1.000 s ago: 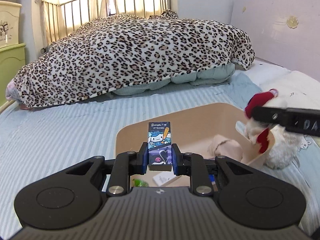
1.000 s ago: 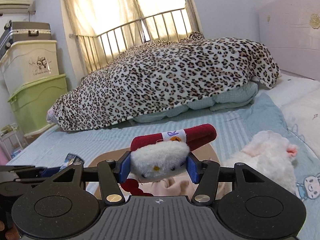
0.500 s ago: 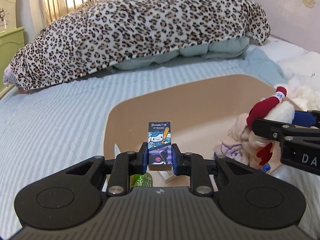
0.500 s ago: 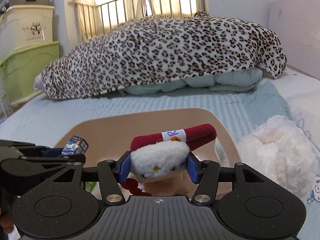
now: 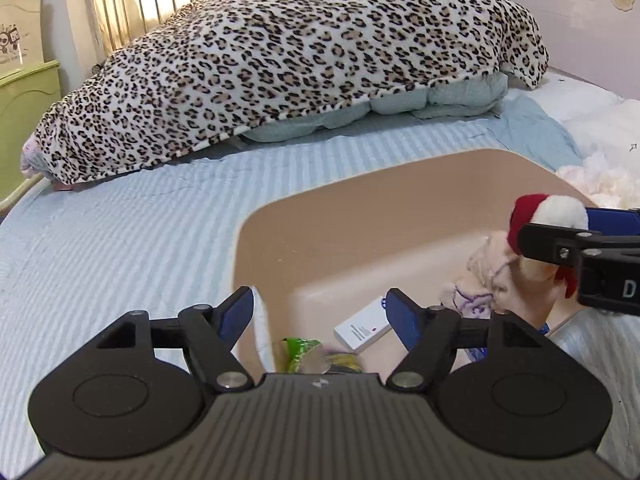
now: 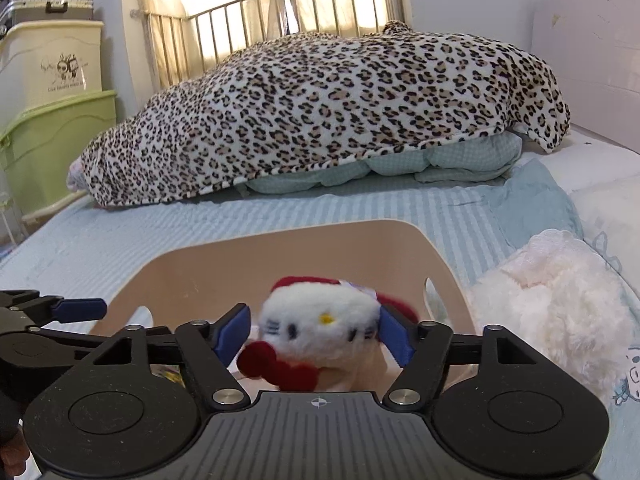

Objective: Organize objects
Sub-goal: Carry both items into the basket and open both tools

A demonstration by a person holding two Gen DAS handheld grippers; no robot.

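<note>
Blue-padded tongs [image 5: 320, 312] — spread above bin [image 5: 360, 240]

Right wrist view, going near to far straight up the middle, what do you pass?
White cat plush with red bow between the open right gripper → far wall of the beige plastic basket → blue striped bedsheet → leopard-print blanket → metal bed rail.

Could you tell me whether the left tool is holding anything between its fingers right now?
No, the left tool is spread open with nothing between its fingers, hovering above the tan basket.
</note>
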